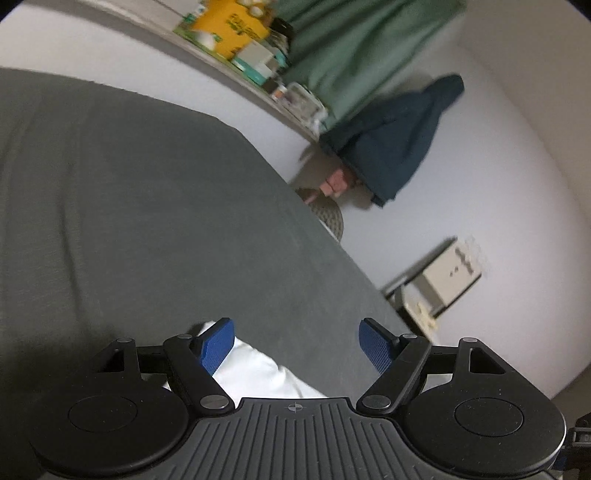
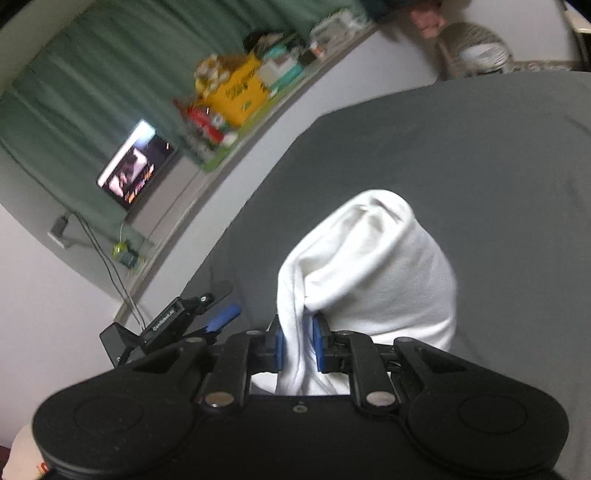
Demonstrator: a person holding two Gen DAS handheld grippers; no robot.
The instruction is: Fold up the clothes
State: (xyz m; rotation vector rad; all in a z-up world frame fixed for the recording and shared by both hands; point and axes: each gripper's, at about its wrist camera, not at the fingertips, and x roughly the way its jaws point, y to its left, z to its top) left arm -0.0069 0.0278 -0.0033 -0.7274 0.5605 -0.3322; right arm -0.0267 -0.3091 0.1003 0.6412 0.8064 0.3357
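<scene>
- Right gripper (image 2: 298, 341): blue pads pinching a bunched fold of the white garment (image 2: 373, 266), which is draped in a hump over the grey bed sheet (image 2: 480, 147).
- Left gripper (image 1: 297, 345): jaws spread, nothing between them; white cloth just beneath, sheet beyond.
- Far left: cluttered shelf (image 2: 236, 99), green curtain (image 2: 92, 74).

- Grey bed sheet (image 1: 147, 221) spread flat.
- Window ledge (image 1: 236, 79) beyond the sheet, carrying a yellow box (image 1: 231, 26).
- Green curtain (image 1: 354, 48) behind the ledge.
- Lit tablet screen (image 2: 136, 164) leaning at the ledge.
- Dark blue garment (image 1: 391, 144) hanging beside the curtain.
</scene>
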